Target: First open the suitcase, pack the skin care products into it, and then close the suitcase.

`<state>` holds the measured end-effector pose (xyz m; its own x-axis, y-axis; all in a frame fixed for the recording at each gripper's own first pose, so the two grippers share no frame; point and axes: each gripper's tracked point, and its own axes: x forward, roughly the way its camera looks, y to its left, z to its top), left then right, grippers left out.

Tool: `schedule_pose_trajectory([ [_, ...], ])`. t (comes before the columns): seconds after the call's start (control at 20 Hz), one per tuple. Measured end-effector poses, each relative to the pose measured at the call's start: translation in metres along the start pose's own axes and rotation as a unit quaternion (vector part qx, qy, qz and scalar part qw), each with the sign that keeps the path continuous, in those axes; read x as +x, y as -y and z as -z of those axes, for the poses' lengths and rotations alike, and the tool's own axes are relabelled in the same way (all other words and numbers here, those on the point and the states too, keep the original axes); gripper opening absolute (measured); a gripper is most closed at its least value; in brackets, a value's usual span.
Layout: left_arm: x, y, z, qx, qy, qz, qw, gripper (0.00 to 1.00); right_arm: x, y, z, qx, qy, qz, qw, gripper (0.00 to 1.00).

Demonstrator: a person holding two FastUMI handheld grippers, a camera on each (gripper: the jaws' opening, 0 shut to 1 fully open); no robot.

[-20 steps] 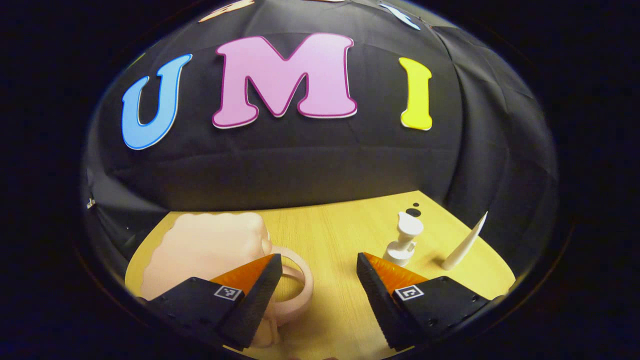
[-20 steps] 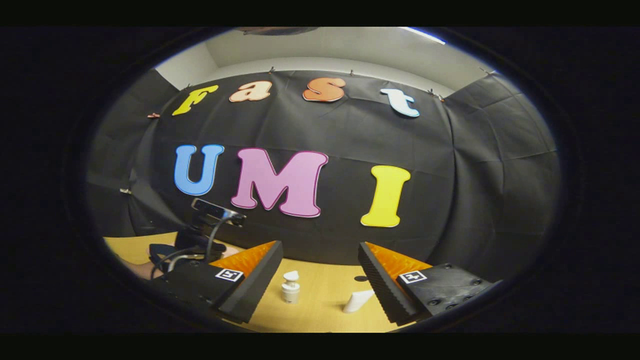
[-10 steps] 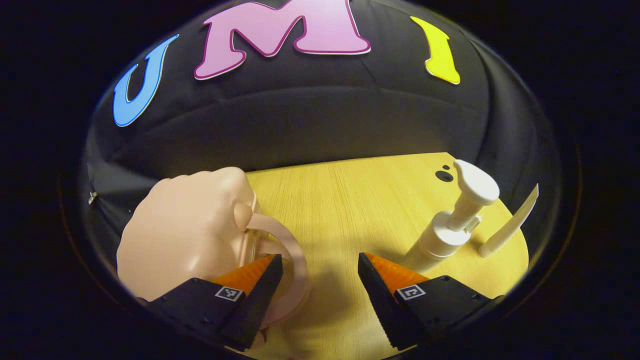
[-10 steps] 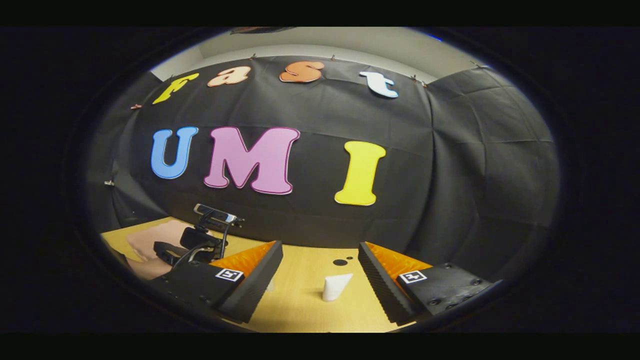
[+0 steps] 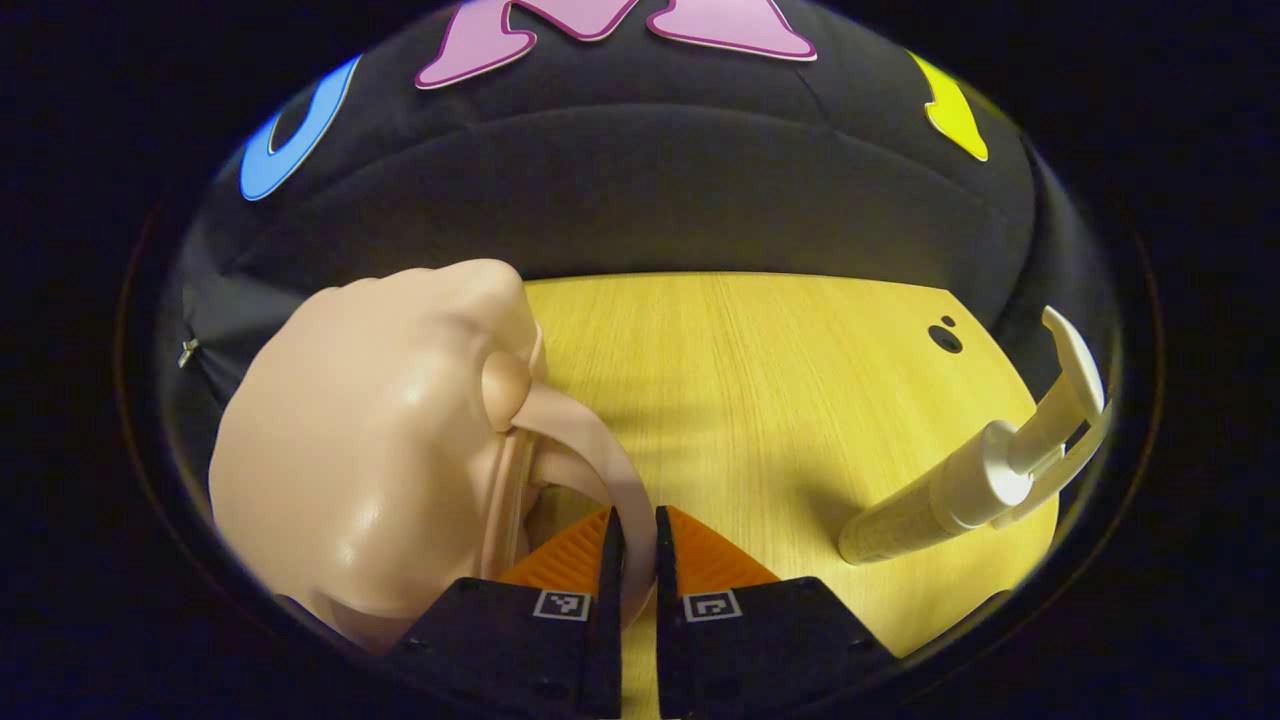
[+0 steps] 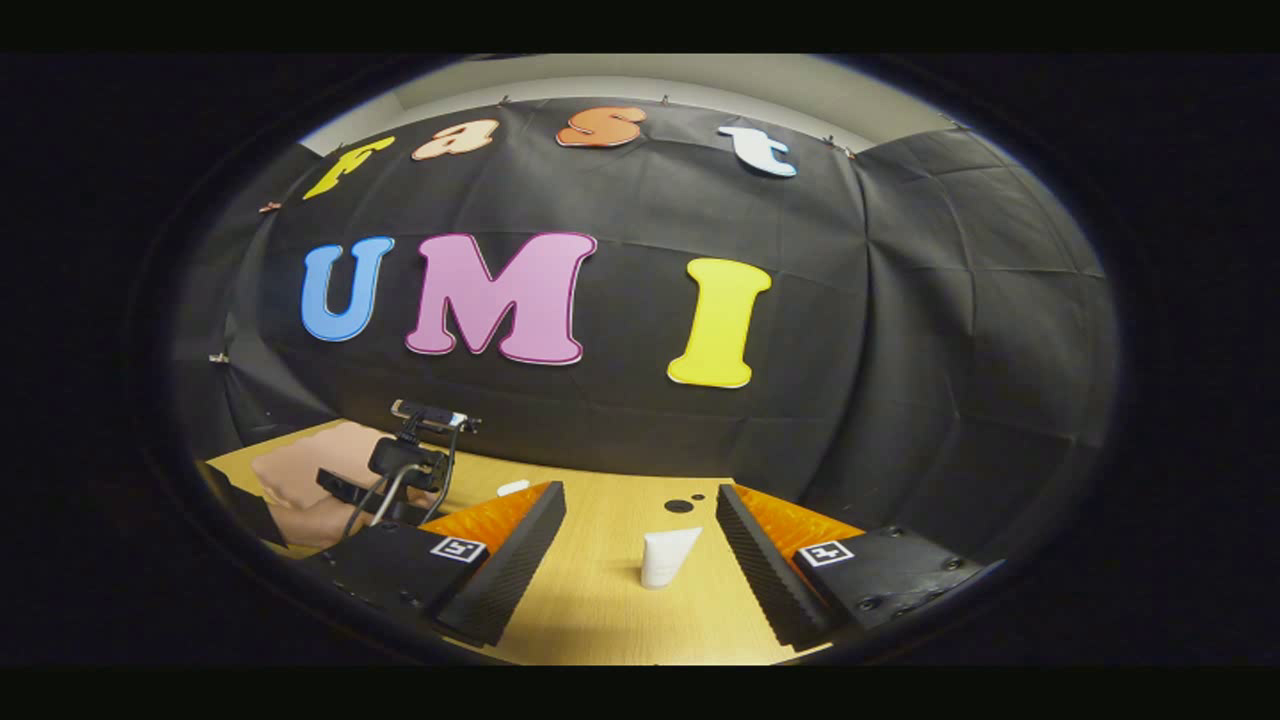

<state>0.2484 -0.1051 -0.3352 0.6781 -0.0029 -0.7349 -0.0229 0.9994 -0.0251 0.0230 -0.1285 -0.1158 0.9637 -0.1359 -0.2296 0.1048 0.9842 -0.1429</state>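
The pale pink suitcase (image 5: 370, 450) lies shut at the left of the wooden table (image 5: 760, 370). Its curved pink handle (image 5: 590, 450) runs down between the fingers of my left gripper (image 5: 634, 515), which is shut on it. A white pump bottle (image 5: 960, 490) stands to the right of that gripper, with a white tube (image 5: 1085, 455) just behind it. In the right gripper view my right gripper (image 6: 640, 495) is open above the table, and the white tube (image 6: 668, 556) stands upright between and beyond its fingers. The suitcase (image 6: 300, 465) shows at far left there, behind the other gripper (image 6: 400, 480).
A black cloth wall closes the back and right side of the table. Two small dark holes (image 5: 944, 337) mark the tabletop near its far right corner. Bare wood (image 6: 600, 600) lies in front of the right gripper.
My left gripper has dropped lower and closer to the suitcase and shut on its handle; it was open before. The right gripper has hardly moved since half a second ago.
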Motion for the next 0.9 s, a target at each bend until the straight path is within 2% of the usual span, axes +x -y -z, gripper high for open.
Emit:
schedule_pose_trajectory([
  [0.15,-0.019,0.007,-0.023,-0.014,0.01,0.052,0.999,0.1,-0.001,-0.004,-0.005,0.0,0.005,-0.004,1.0,0.96],
  [0.35,-0.072,-0.01,-0.068,-0.074,0.039,0.09,0.992,0.07,0.0,-0.016,-0.017,-0.003,0.016,-0.014,1.0,0.96],
  [0.4,-0.089,-0.023,-0.087,-0.072,0.056,0.087,0.992,0.07,-0.001,-0.019,-0.023,-0.003,0.022,-0.016,1.0,0.97],
  [0.55,-0.134,-0.07,-0.133,-0.023,0.097,0.05,0.994,0.07,-0.001,-0.034,-0.041,-0.003,0.046,-0.027,0.999,0.95],
  [0.65,-0.168,-0.11,-0.157,-0.032,0.109,0.046,0.992,0.07,0.001,-0.046,-0.048,-0.001,0.051,-0.038,0.998,0.96],
  [0.75,-0.185,-0.156,-0.166,-0.037,0.115,0.029,0.992,0.07,0.001,-0.057,-0.051,0.005,0.054,-0.046,0.997,0.96],
  [0.9,-0.192,-0.213,-0.171,0.003,0.119,-0.005,0.993,0.07,0.006,-0.081,-0.05,0.007,0.05,-0.062,0.997,0.97],
])
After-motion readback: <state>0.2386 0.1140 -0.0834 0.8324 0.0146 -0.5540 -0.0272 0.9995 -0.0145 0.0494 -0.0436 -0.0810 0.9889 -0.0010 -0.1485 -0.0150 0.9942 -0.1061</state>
